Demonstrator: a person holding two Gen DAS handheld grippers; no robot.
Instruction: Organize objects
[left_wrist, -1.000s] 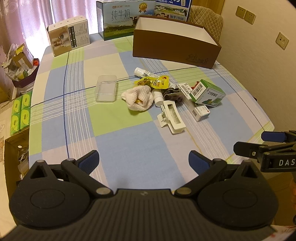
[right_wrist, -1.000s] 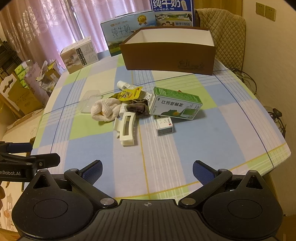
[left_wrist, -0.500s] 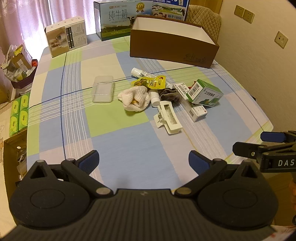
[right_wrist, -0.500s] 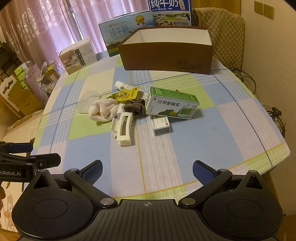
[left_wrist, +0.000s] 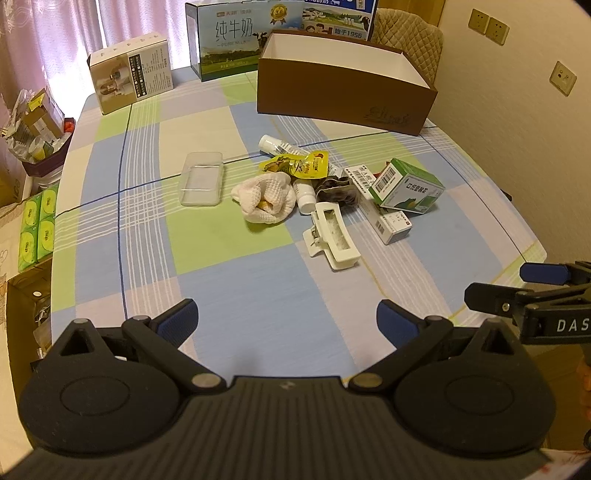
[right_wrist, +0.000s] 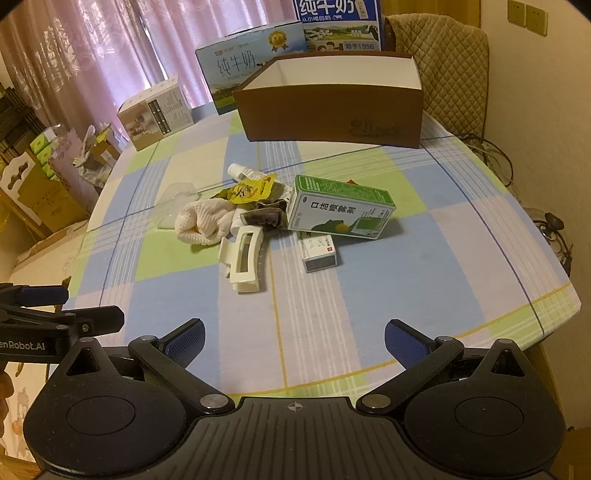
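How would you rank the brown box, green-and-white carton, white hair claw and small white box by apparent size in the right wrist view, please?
1. brown box
2. green-and-white carton
3. white hair claw
4. small white box

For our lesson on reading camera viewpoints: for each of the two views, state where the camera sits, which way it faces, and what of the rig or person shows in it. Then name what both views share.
Left wrist view: sits on the left gripper, open, facing across the checked table toward the brown box; the right gripper juts in at right.
Right wrist view: sits on the right gripper, open, facing the same way from further right; the left gripper juts in at left.
Shared: white hair clip, green carton, brown box.
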